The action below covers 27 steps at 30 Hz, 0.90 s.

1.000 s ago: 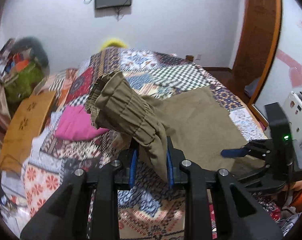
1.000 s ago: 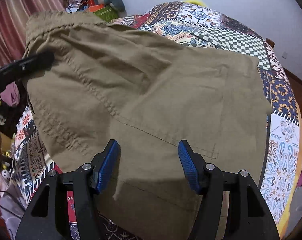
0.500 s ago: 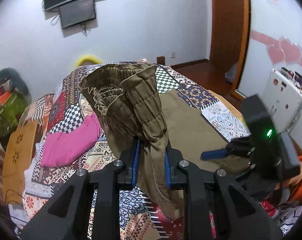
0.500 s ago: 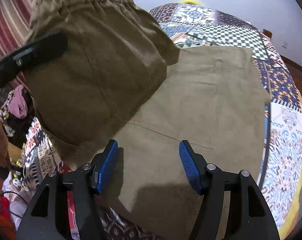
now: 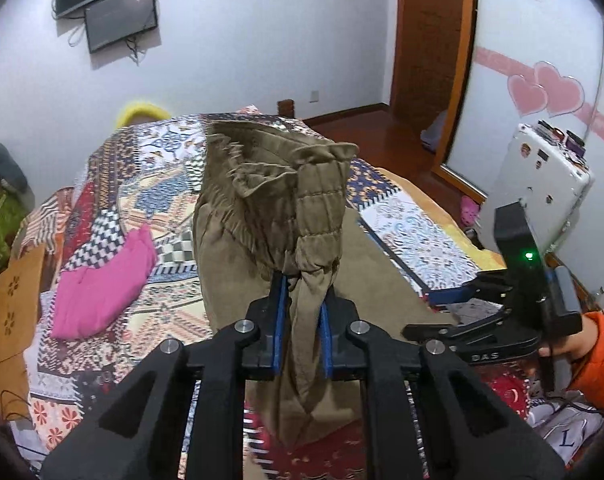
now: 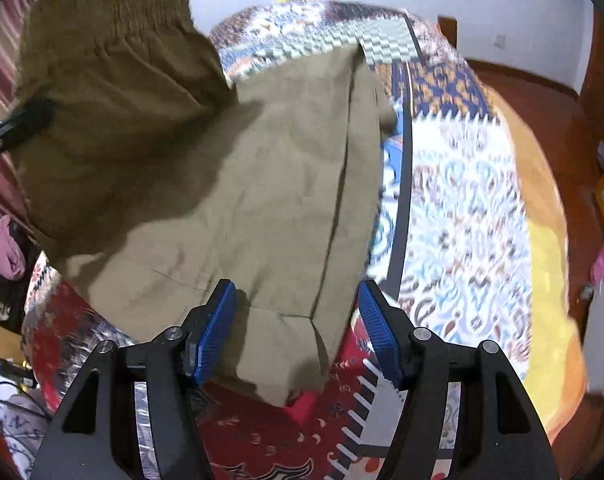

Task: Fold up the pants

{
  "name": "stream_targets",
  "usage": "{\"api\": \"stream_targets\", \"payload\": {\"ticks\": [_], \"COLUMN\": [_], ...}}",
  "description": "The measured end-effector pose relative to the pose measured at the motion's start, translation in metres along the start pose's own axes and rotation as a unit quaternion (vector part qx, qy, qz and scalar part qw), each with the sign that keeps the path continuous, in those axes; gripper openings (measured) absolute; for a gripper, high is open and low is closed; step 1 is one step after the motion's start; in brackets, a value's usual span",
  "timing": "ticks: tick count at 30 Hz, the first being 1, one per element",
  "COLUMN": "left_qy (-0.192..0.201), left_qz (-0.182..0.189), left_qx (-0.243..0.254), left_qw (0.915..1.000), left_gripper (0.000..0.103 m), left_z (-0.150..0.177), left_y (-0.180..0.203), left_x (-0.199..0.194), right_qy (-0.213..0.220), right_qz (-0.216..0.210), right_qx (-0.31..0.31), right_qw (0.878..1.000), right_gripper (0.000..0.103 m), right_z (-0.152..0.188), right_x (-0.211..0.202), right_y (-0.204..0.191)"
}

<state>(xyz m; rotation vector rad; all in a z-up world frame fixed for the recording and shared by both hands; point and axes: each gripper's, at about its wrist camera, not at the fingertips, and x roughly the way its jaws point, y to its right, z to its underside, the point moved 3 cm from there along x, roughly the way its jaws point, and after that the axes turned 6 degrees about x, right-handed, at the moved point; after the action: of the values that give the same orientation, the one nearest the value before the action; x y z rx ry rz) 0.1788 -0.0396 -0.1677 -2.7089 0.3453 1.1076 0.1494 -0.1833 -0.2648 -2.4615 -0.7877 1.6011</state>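
The olive-brown cotton pants with the gathered elastic waistband (image 5: 277, 208) were only partly folded; the left gripper (image 5: 300, 318) was clenched on a bunch of waistband fabric, lifted above the patchwork-patterned quilt on the bed (image 5: 149, 184); the legs lay spread flat along the quilt, apparently one over the other, though I could not be sure; the right gripper (image 6: 297, 330) hung just over the lower part of the pants with its jaws wide apart, grasping nothing; bringing the raised waistband over and smoothing seemed left to do.
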Motion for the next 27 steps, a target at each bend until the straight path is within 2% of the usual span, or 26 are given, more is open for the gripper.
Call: {"api": "stream_targets", "payload": {"ticks": [6,19,27], "left_qy": [-0.015,-0.041,-0.081], "left_qz": [0.021,0.070,0.097], "left_qx": [0.018,0.021,0.017], "left_qw": [0.9995,0.9965,0.9918], "left_gripper": [0.012,0.012,0.012], "left_z": [-0.001,-0.008,-0.004], "left_y": [0.021,0.046,0.061], "left_x": [0.013,0.039,0.064], "right_qy": [0.007,0.017,0.013], "right_qz": [-0.005,0.001,-0.014], "right_qx": [0.005,0.023,0.040], "right_qw": [1.000,1.000,0.999], "right_gripper": [0.061,0.061,0.061], "right_z": [-0.003,0.008,0.012], "right_x": [-0.002,-0.014,-0.011], "right_y": [-0.001,0.012,0.015]}}
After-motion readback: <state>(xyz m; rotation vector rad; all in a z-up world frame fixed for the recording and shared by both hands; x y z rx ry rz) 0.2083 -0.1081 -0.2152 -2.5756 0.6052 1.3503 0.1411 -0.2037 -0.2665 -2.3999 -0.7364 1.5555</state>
